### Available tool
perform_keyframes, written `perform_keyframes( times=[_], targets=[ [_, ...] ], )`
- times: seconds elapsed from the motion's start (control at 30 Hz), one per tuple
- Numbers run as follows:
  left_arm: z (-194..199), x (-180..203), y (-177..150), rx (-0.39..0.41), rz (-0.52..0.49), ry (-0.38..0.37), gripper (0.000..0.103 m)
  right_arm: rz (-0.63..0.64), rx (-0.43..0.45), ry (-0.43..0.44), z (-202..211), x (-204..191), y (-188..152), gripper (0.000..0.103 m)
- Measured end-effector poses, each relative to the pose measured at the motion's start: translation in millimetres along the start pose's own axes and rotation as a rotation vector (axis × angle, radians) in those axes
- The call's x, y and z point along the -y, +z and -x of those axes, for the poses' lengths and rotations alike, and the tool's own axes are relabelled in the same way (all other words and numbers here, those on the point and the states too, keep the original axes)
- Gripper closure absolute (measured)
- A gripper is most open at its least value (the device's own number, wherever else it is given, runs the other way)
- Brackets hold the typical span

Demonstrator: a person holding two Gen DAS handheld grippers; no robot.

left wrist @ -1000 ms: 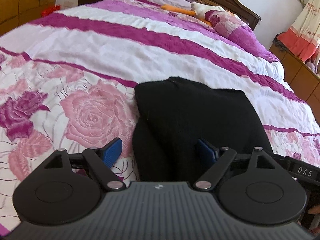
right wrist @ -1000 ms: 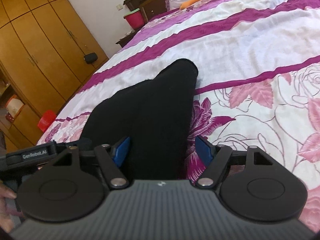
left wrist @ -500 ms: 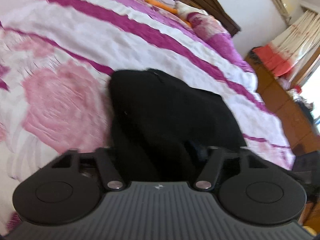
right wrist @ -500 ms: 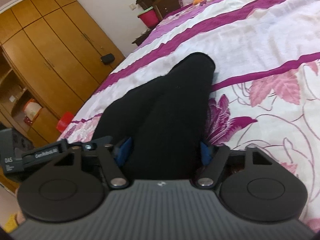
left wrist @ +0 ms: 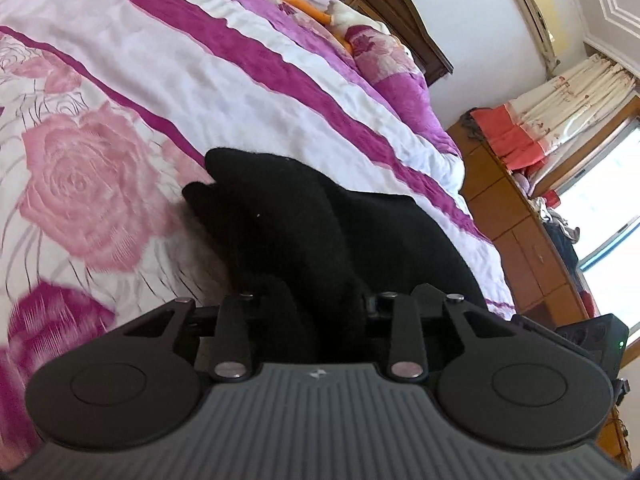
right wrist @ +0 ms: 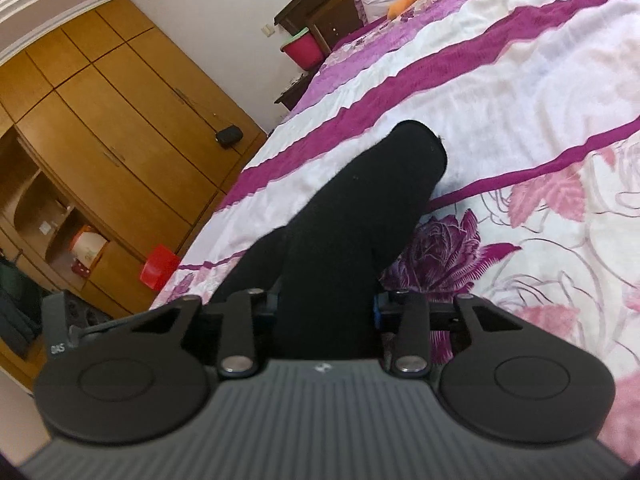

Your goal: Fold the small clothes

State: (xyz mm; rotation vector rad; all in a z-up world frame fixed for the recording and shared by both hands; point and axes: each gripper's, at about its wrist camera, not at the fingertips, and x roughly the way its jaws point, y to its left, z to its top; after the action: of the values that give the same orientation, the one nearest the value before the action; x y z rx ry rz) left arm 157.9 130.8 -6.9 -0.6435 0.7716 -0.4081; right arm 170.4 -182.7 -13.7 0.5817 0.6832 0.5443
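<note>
A small black knitted garment (left wrist: 304,216) lies on the flowered bedspread (left wrist: 92,176). My left gripper (left wrist: 316,308) is shut on its near edge, the cloth bunched between the jaws, and lifts it off the bed. In the right wrist view the same garment (right wrist: 360,208) runs away from me as a long black fold. My right gripper (right wrist: 326,304) is shut on its other near end, with blue pads just showing beside the cloth. The fingertips of both grippers are hidden by the cloth.
The bedspread (right wrist: 540,92) has purple and white stripes. A pillow (left wrist: 392,64) and an orange toy (left wrist: 300,0) lie by the headboard. A wooden wardrobe (right wrist: 120,140) stands on one side, a wooden cabinet (left wrist: 516,220) under a window on the other.
Both grippers were open around the garment's near edge; they have shut on it. Both have tilted and risen, pulling the cloth up from the bed.
</note>
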Motion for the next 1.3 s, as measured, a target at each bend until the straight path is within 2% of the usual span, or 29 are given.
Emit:
perform_keyframes(
  times=[0.13,0.33,0.47,0.6,0.67,0.73,0.93,1.1,1.3],
  targets=[
    [12,25,-19,-0.029,-0.012,-0.021,0.066,0.000,-0.024,-0.021,35,-5,-2,0.064],
    [27,60,-65,-0.084,-0.054,-0.041,0.066,0.020,-0.045,-0.071,90,-8,-15,0.063],
    [21,72,-94,-0.120,-0.121,0.011,0.065,0.055,-0.062,-0.129,107,-1,-33,0.063],
    [7,76,-120,-0.133,-0.248,0.141,0.061,0.071,-0.098,-0.217,96,18,-57,0.060],
    [7,75,-127,-0.123,-0.285,0.160,0.056,0.088,-0.102,-0.250,85,24,-71,0.055],
    [7,76,-132,-0.107,-0.324,0.181,0.051,0.101,-0.072,-0.245,85,31,-80,0.053],
    [14,90,-131,-0.068,-0.380,0.251,0.044,0.121,-0.026,-0.256,92,29,-86,0.043],
    [35,98,-135,-0.055,-0.376,0.285,0.038,0.150,0.007,-0.313,110,14,-85,0.043],
    [63,108,-146,-0.031,-0.380,0.312,0.025,0.162,0.058,-0.323,140,-5,-92,0.042]
  ],
)
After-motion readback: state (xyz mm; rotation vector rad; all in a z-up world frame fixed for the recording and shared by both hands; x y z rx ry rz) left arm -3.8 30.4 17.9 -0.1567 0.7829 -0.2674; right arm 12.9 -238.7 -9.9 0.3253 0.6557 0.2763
